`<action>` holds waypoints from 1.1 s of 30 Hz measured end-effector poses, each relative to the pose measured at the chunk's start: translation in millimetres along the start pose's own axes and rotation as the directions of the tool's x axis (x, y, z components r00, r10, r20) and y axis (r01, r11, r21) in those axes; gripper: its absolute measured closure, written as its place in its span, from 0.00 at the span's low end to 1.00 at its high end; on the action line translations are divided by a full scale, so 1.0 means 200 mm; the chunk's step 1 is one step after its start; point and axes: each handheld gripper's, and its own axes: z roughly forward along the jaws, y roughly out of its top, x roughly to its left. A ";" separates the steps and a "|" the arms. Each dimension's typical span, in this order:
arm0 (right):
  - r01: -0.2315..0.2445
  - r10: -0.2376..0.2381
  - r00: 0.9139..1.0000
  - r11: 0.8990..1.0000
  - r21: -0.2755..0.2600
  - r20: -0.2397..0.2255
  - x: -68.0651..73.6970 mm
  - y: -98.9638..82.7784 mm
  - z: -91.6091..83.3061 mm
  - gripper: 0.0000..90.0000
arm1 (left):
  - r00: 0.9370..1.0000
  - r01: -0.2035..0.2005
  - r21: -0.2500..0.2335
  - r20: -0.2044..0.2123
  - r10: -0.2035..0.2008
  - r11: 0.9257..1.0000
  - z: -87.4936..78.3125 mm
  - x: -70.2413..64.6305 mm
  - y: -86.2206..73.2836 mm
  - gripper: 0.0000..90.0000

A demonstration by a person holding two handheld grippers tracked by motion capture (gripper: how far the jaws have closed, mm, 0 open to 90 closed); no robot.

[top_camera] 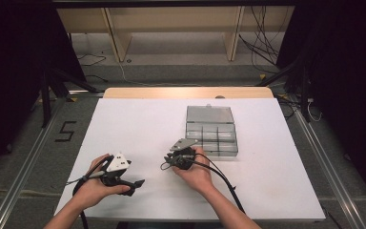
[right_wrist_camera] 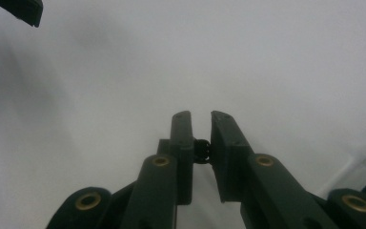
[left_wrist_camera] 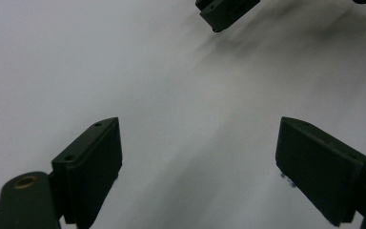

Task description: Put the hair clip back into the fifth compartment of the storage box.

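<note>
From the high view I have both hands low on the white rectangular tabletop sheet (top_camera: 138, 124), close to its near edge. My left gripper (top_camera: 134, 184) sits near the near-left corner, pointing toward the middle of the sheet, and in the left gripper view its two black jaws stand wide apart with only bare white surface between them; nothing is held. My right gripper (top_camera: 167, 162) is just to the right of it, near the middle of the near half, pointing left toward the other one. In the right gripper view its jaws are drawn in to a narrow slit, and a small dark object (right_wrist_camera: 201, 150) sits pinched in that slit; it is too small and dark for me to say what it is.

The clear plastic compartment box with its lid folded open (top_camera: 211, 137) lies just beyond and to the right of my right hand (top_camera: 198, 172), the gripper's grey plate almost at the box's near-left corner. Its divided trays face up; I cannot tell what they hold. A corner of that clear plastic shows at the lower right of the right gripper view.

For moving room: the left half of the sheet is open white surface from my left hand (top_camera: 91, 183) up to the far edge, where a strip of pale wooden table edge (top_camera: 188, 92) shows. To the right of the box there is a free band before the sheet's right edge. The two grippers are near each other but apart.
</note>
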 end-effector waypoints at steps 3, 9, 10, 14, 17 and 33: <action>-0.007 0.007 1.000 1.000 -0.009 -0.003 0.00 0.00 -0.01 0.89 | 1.000 -0.001 0.001 -0.001 0.001 1.000 0.00 0.00 0.00 0.17; -0.007 0.007 1.000 1.000 -0.023 -0.001 -0.01 0.02 -0.02 0.89 | 1.000 -0.001 -0.003 -0.002 0.001 1.000 0.00 0.00 0.00 0.17; -0.008 0.008 1.000 1.000 -0.024 -0.002 -0.01 0.02 -0.02 0.89 | 1.000 0.000 -0.003 -0.002 0.000 1.000 0.00 0.00 0.00 0.17; -0.010 0.010 1.000 0.999 -0.034 -0.003 -0.01 0.03 -0.03 0.89 | 1.000 0.001 -0.005 -0.003 -0.001 1.000 0.00 0.00 0.00 0.18; -0.014 0.014 1.000 0.999 -0.038 -0.001 -0.02 0.03 -0.04 0.90 | 1.000 -0.002 -0.002 -0.006 0.002 1.000 0.00 0.01 0.00 0.17; -0.031 0.031 0.999 0.998 -0.061 0.010 -0.05 0.06 -0.09 0.90 | 1.000 0.003 -0.006 -0.012 -0.003 1.000 -0.01 0.01 0.00 0.17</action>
